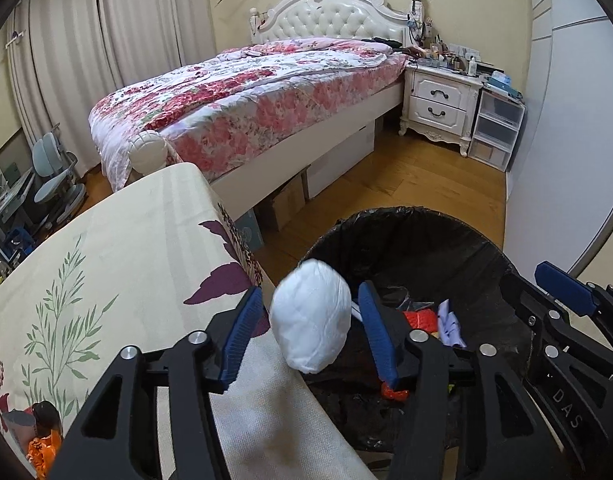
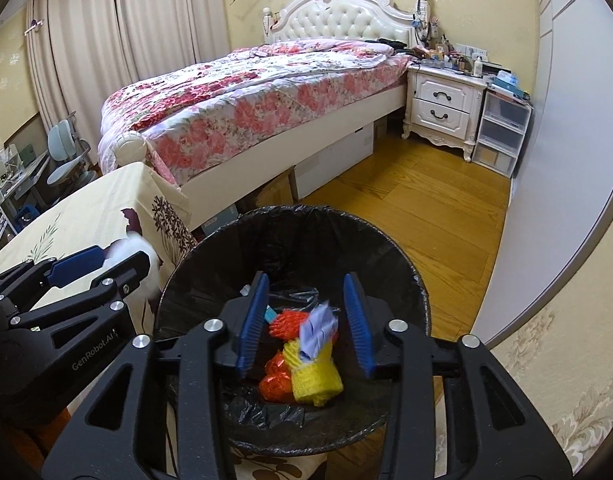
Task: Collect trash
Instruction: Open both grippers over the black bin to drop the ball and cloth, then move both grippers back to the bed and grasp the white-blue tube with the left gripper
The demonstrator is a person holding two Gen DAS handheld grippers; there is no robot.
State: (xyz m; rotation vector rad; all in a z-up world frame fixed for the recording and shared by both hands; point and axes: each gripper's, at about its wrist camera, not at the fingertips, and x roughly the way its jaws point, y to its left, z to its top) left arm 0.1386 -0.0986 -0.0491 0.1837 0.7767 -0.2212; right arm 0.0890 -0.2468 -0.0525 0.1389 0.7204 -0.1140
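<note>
A bin with a black liner point(image 1: 418, 236) point(image 2: 306, 236) stands on the floor beside the table. My left gripper point(image 1: 312, 330) is open, and a white crumpled wad point(image 1: 311, 322) sits between its fingers at the table's edge, by the bin's rim; the pads stand clear of it. My right gripper point(image 2: 306, 320) is open over the bin, with a blurred pale paper scrap point(image 2: 318, 328) between its fingers, apart from both pads. Inside the bin lie yellow netting point(image 2: 314, 380) and orange-red wrappers point(image 2: 276, 376). The left gripper also shows in the right wrist view point(image 2: 90, 264).
A table with a cream plant-print cloth point(image 1: 118, 264) is left of the bin. An orange wrapper point(image 1: 42, 450) lies at its near left. Beyond are a bed point(image 1: 246, 100), a nightstand point(image 1: 442, 100), plastic drawers point(image 1: 496, 128), wood floor point(image 2: 418, 216) and a wall on the right.
</note>
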